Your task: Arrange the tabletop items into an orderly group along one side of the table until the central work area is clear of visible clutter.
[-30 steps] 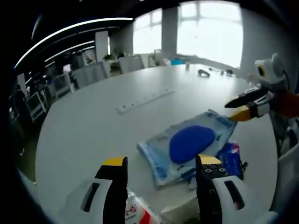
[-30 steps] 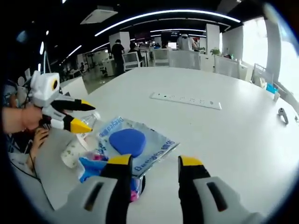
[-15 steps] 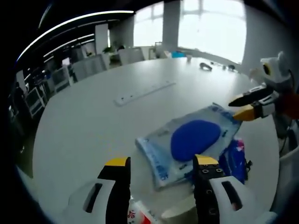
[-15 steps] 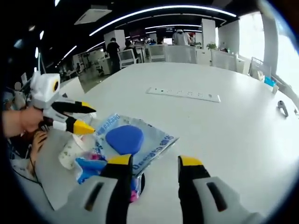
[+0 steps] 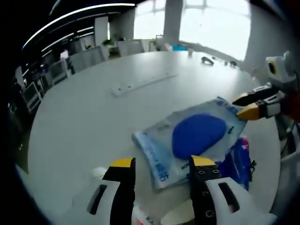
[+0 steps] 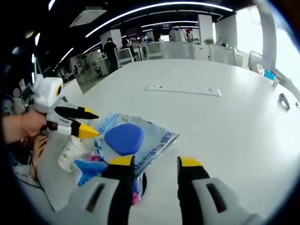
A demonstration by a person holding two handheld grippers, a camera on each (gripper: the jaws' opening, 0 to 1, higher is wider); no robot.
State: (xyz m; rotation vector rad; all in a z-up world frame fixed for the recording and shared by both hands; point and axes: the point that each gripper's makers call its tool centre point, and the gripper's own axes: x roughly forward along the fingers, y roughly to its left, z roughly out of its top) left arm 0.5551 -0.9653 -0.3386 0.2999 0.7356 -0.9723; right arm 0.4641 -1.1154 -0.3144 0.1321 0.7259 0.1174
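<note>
I count one blue-printed pouch, one power strip, one bottle, two grippers.

This is looking like an open-plan office: long strip lights are glowing across a dark ceiling, and rows of white chairs and workstations are standing behind the big round white desk. People are standing among the far desks, a power strip is lying on the desk, and daylight is pouring through tall windows.
</note>
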